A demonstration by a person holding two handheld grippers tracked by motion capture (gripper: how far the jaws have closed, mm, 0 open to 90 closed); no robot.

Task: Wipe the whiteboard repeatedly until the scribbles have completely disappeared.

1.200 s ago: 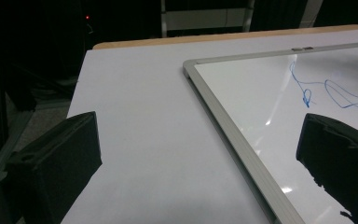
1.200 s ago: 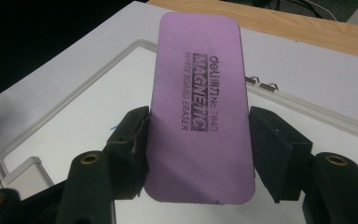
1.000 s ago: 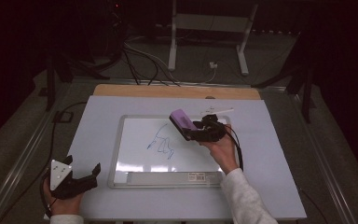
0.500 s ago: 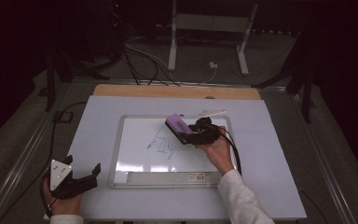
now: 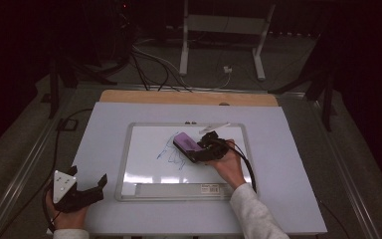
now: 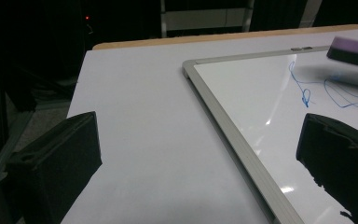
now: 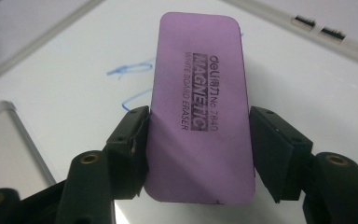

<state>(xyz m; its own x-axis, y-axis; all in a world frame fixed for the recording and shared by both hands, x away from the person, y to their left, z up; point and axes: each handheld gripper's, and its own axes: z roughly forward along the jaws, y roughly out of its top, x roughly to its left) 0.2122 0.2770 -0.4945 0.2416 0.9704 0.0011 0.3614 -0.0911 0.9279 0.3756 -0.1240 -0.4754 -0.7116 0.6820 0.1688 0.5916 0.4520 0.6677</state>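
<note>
High view: one whiteboard [image 5: 144,169] lies on the pale surface [image 5: 288,199], with one blue scribble [image 5: 171,155] near its middle. The right hand-held gripper [image 5: 199,151] grips one purple eraser [image 5: 186,143] over the scribble's right edge. One white marker [image 5: 214,128] lies at the whiteboard's far edge. The left hand-held gripper [image 5: 92,186] rests off the whiteboard's near left corner, jaws spread wide and empty

Left gripper view: its own jaws stand far apart above bare surface beside the whiteboard's frame [image 6: 233,144]; the eraser [image 6: 354,49] looks blurred above the scribble [image 6: 307,93]

Right gripper view: both jaws press the eraser's [image 7: 198,102] long sides, its printed top facing the camera, the ink [image 7: 130,70] just left of it. The step appears to be wiping; done well, I judge, the felt stays flat on the whiteboard, strokes overlap across the whole scribble, and the grip holds firm so the eraser cannot twist
</note>
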